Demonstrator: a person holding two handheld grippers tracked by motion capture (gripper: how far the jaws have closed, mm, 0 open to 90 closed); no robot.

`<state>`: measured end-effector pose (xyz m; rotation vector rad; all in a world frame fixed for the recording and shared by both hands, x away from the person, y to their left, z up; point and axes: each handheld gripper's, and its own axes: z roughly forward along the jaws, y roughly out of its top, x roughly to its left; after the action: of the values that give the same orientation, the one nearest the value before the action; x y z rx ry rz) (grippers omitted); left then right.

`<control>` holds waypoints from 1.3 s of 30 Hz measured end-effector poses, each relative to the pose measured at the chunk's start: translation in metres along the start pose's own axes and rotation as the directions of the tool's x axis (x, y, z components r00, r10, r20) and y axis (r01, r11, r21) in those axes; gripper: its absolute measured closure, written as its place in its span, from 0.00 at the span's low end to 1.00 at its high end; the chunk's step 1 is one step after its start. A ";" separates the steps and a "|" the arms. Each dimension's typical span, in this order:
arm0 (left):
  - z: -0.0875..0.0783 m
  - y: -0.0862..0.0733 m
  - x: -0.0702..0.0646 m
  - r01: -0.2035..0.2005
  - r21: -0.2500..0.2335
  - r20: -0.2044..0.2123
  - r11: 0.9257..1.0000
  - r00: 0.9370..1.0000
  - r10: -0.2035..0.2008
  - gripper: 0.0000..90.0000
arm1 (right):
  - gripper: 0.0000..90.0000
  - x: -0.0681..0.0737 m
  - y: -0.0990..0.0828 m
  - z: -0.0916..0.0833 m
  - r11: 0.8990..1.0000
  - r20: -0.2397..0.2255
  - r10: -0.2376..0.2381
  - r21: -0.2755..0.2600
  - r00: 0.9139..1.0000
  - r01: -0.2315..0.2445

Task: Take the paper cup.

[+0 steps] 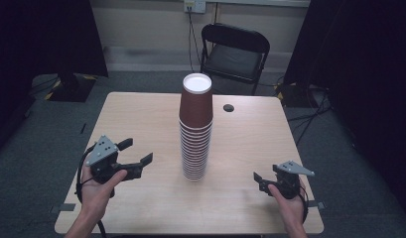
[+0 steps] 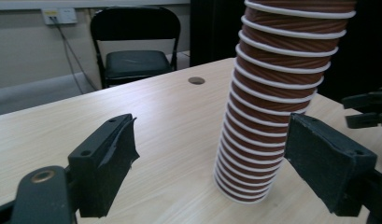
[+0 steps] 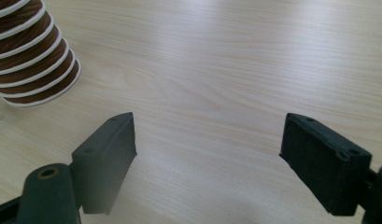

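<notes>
Approach stage: tall stack of nested brown ribbed paper cups (image 1: 196,126) standing mid light-wood tabletop (image 1: 141,119). Left tool (image 1: 134,155) and right tool (image 1: 260,180) both spread apart, empty. Next, probably: closing in on the stack.

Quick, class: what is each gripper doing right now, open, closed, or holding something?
Left gripper: open, holding nothing, beside the stack of paper cups.
Right gripper: open, holding nothing, over the table.

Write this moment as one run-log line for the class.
cup stack: upright, mid-table, untouched | left claw: open, beside stack | right claw: open, apart from stack | table: wood
</notes>
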<state>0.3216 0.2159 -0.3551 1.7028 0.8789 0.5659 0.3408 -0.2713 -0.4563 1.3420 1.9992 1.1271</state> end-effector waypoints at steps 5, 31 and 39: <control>0.005 0.005 -0.007 -0.002 -0.004 0.045 1.000 0.999 0.003 0.18 | 0.20 -0.001 -0.002 -0.001 1.000 -0.004 0.007 0.006 1.000 -0.007; 0.014 0.059 -0.031 -0.053 -0.105 0.163 0.993 0.984 0.070 0.17 | 0.20 0.009 0.003 0.006 1.000 -0.032 -0.021 0.013 0.999 0.021; 0.023 0.087 -0.039 -0.050 -0.140 0.209 0.989 0.975 0.079 0.17 | 0.20 0.011 0.004 0.008 1.000 -0.037 -0.027 0.011 0.999 0.027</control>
<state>0.3388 0.1592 -0.2775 1.6391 0.6198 0.4645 0.3443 -0.2577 -0.4565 1.3052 2.0465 1.1378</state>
